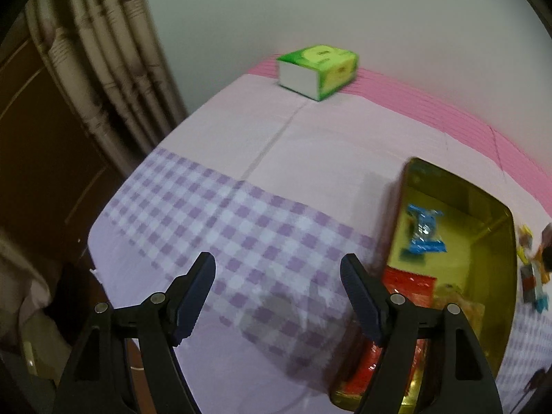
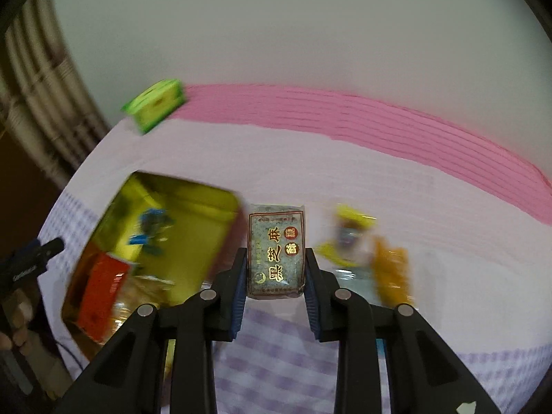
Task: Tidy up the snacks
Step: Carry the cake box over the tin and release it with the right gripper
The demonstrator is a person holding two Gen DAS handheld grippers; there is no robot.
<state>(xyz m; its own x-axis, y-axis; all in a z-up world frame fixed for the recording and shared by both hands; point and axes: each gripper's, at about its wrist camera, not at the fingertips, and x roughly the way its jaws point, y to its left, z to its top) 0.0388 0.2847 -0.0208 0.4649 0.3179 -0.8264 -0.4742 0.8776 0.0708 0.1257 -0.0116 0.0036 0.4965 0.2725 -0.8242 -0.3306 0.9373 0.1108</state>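
Observation:
A gold tin [image 1: 496,272] [image 2: 193,207] sits on the table and holds a blue wrapped snack [image 1: 424,229] [image 2: 151,227], a red packet [image 1: 410,284] [image 2: 100,286] and other wrapped snacks. My right gripper [image 2: 276,265] is shut on a grey sesame snack pack [image 2: 276,252] and holds it above the table, just right of the tin. My left gripper [image 1: 277,293] is open and empty over the checked cloth, left of the tin. Yellow [image 2: 352,220] and orange [image 2: 393,269] snacks lie right of the held pack.
A green tissue box [image 1: 317,70] [image 2: 155,105] stands at the table's far left corner by the wall. The cloth [image 1: 241,214] is pink with a purple checked band. Curtains [image 1: 103,69] hang left of the table. Loose snacks [image 1: 531,269] lie right of the tin.

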